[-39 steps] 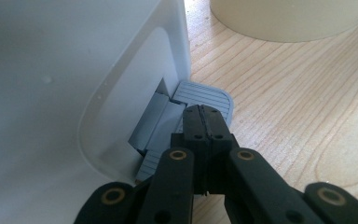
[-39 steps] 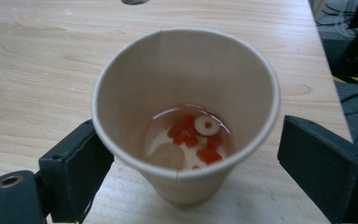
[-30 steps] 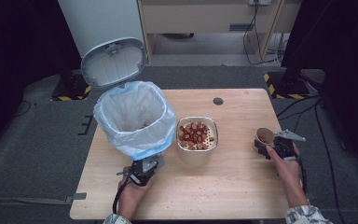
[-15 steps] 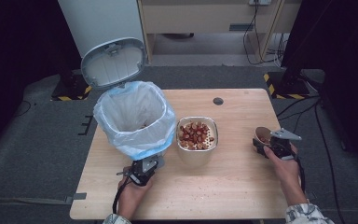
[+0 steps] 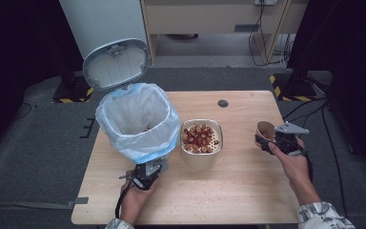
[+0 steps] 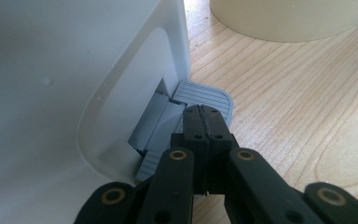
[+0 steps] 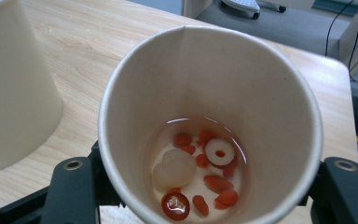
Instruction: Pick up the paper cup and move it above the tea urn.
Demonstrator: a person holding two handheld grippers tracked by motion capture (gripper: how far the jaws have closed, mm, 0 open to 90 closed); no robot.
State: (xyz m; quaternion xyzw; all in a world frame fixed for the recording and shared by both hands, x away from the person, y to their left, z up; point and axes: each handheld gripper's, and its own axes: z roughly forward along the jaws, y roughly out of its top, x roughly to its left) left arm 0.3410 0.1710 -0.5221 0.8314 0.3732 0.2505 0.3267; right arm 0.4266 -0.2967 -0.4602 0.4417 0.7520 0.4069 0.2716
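Right gripper (image 5: pixel 272 141) clamps a paper cup (image 7: pixel 209 126) w/ liquid & fruit bits near the table's (image 5: pixel 248 191) right edge, left gripper (image 6: pixel 203 122) shut, pressing the bin pedal (image 6: pixel 204 95); any tilt could spill it, imo.

The left hand (image 5: pixel 134 193) comes in from the bottom edge, forearm short and nearly upright, low over the counter (image 5: pixel 248 191); its tongs (image 5: pixel 148 171) point away from the person, a cable looping back beside the wrist; in the left gripper view the jaws are pressed tight together, tips touching a grey pedal (image 6: pixel 205 95); the right hand (image 5: pixel 290 160) reaches in from the lower right, forearm slanting up and left, patterned sleeve at the elbow; its tongs (image 5: pixel 267 138) point left, jaws spread wide and clamped on either side of a paper cup (image 7: pixel 209 126), grey plate on top.
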